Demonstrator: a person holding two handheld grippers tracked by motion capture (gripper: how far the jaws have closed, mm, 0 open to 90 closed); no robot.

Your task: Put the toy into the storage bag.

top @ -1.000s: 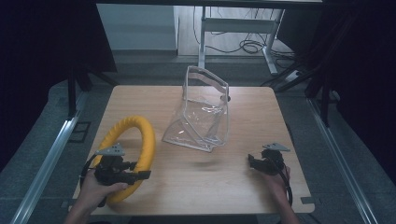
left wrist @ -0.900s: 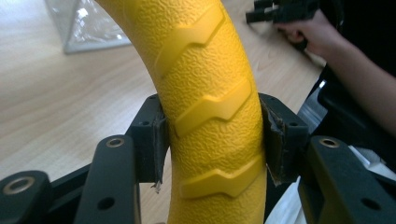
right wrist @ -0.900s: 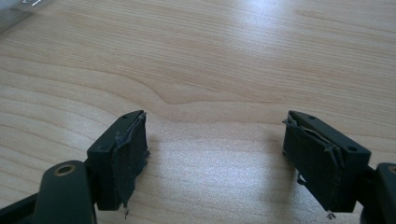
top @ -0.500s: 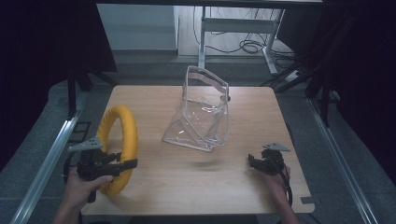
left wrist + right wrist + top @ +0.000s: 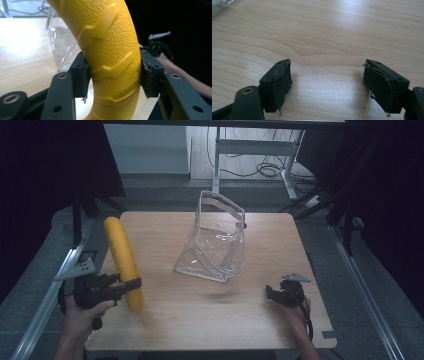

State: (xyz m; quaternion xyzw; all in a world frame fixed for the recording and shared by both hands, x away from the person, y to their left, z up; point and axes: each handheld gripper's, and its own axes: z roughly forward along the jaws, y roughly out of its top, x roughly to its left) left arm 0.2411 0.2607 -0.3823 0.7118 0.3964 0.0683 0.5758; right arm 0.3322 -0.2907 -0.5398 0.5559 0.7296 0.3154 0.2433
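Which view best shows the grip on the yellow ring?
The left gripper view: the yellow ring fills the gap between the left gripper pads, both pressing its ribbed surface. The high view shows the ring edge-on, lifted at the table's left edge. The right gripper view shows bare wood between open jaws.

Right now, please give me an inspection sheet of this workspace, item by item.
Surface: wooden table, bare around the things.
Job's things: yellow ring lifted on edge at the left; clear plastic pouch at the middle, standing open.
Clutter: nothing seen.
Grippers: left claw shut on the yellow ring; right claw open, empty, low over the wood.
Cables: black cable trailing from the right claw.
Surroundings: dark curtains, grey floor, desk frame behind.
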